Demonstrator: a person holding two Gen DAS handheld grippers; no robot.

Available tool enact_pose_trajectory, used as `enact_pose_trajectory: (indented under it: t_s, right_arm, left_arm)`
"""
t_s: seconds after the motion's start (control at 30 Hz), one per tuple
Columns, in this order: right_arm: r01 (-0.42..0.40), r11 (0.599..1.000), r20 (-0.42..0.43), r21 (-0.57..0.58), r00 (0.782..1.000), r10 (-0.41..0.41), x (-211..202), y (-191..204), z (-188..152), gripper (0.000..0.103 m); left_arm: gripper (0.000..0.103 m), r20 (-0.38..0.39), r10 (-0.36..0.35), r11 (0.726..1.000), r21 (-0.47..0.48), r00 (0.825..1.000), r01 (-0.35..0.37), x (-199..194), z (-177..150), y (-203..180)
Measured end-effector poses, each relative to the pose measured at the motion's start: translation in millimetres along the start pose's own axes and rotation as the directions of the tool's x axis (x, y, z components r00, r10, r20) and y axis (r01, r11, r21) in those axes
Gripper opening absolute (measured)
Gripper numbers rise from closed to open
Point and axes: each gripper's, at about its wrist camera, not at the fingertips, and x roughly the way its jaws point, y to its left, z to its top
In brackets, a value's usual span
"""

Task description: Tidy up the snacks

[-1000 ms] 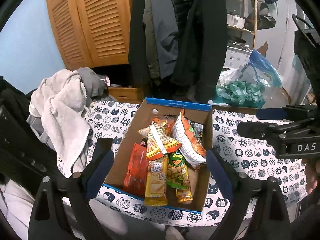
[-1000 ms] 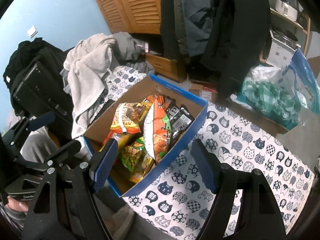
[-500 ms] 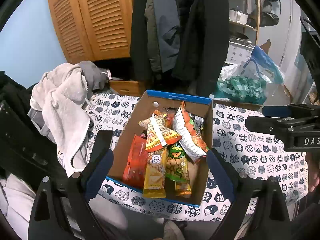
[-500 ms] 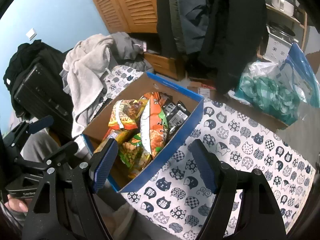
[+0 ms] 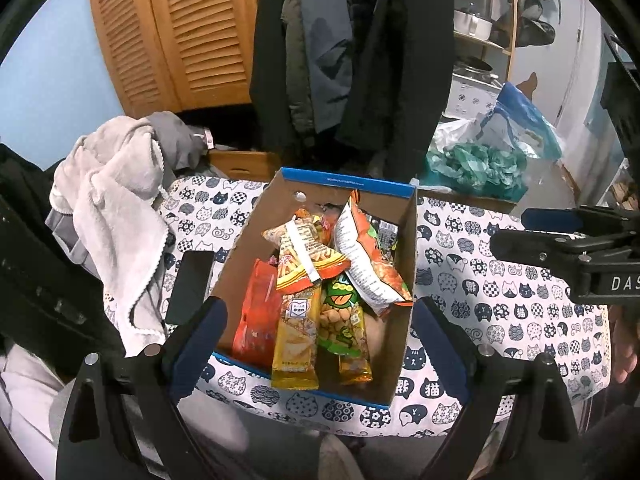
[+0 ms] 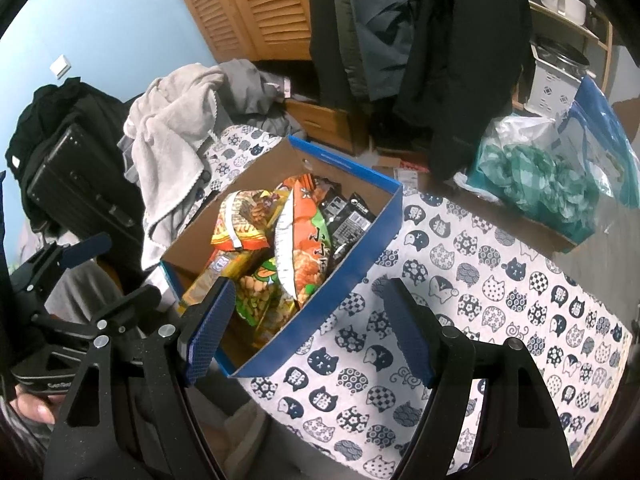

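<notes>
Both tongs stood wide open and empty. The left gripper (image 5: 318, 340) hung above the near end of the cardboard box (image 5: 240, 264), snack packets (image 5: 320, 280) heaped directly ahead; the right gripper (image 6: 306, 328) straddled its blue wall. Best seemed taking the topmost orange packet (image 5: 368, 264), pinching its sealed edge.

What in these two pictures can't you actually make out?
- Bottom of the cardboard box: covered by the snack packets, both views.
- Dark packets: print too small in the right view; mostly hidden behind the orange bag in the left view.
- Contents of the blue plastic bag: only crumpled green material shows.
</notes>
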Motion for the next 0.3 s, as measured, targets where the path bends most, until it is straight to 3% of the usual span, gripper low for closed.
enact_pose_trajectory:
  t_s: [0.3]
  right_arm:
    - [0.000,1.000,-0.012,-0.004,1.000,0.000,3.1,-1.6,-3.6,0.076]
  left_arm:
    - [0.095,0.002,-0.002,1.000,0.000,1.000,0.002,2.4,0.9,1.5]
